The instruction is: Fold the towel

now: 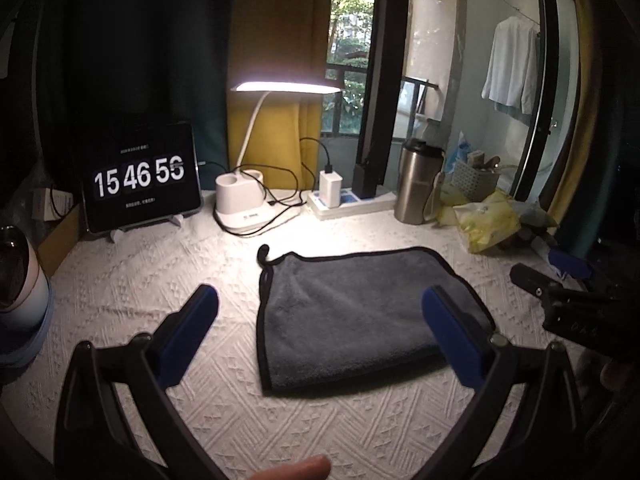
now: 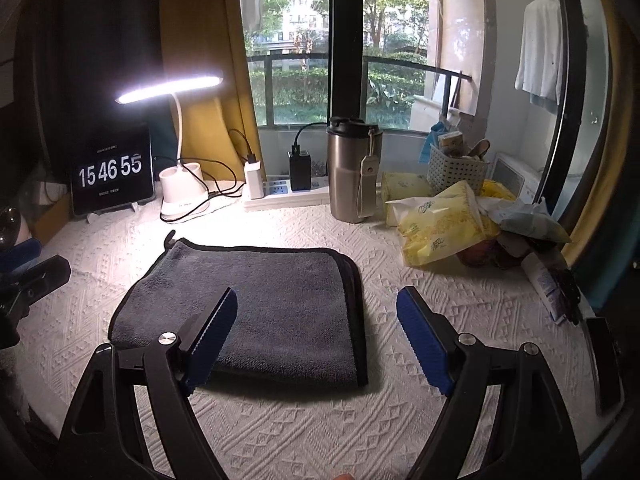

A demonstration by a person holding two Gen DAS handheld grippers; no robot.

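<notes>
A grey towel [image 1: 352, 312] with black trim lies folded flat on the white textured cloth; it also shows in the right wrist view [image 2: 264, 304], with stacked edges on its right side and a hanging loop at its far left corner. My left gripper [image 1: 320, 320] is open and empty, held above the towel's near left part. My right gripper [image 2: 316, 328] is open and empty, held above the towel's near right edge. The right gripper's body shows at the right of the left wrist view [image 1: 568, 304].
Along the back stand a tablet clock [image 1: 140, 178], a lit desk lamp [image 1: 248, 200], a power strip with chargers [image 1: 344, 200], a steel tumbler [image 2: 352, 172], a basket [image 2: 456, 168] and yellow tissue packs [image 2: 440, 224]. A tube [image 2: 548, 284] lies at right.
</notes>
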